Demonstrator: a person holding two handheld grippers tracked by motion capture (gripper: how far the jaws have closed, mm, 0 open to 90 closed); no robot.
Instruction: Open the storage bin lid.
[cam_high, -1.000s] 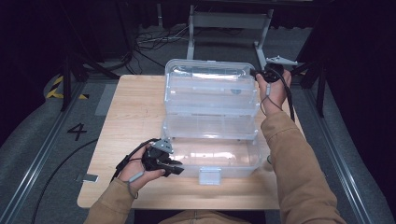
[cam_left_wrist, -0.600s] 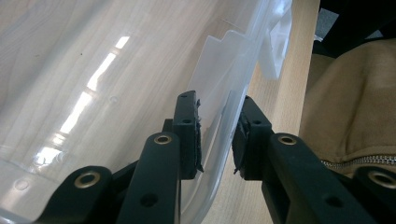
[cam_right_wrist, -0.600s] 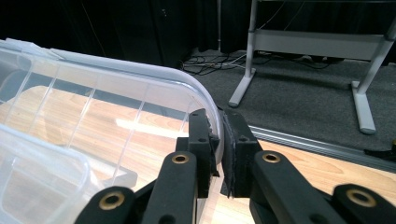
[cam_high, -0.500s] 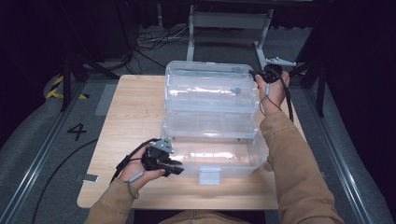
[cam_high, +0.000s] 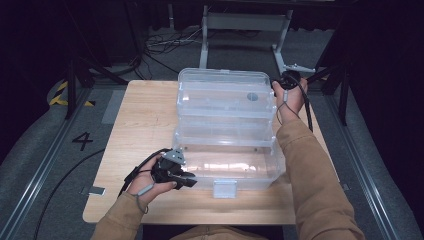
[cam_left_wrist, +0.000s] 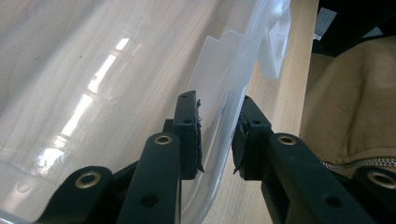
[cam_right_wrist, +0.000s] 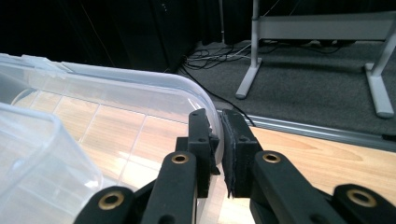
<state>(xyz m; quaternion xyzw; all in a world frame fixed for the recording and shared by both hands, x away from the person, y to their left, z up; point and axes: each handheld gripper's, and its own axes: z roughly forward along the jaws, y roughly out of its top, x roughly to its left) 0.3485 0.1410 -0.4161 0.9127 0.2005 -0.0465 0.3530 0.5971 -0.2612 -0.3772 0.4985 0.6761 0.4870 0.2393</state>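
Two tongs (cam_high: 187, 179) (cam_high: 280, 82) astride box (cam_high: 225, 100) walls

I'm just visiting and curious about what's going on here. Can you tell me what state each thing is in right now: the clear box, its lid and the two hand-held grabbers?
Clear plastic box: open, standing on the table.
Lid: swung back, raised.
Latch: undone, at the front.
Left gripper: straddling the box wall, gaps visible.
Right gripper: pinching the lid's rim.
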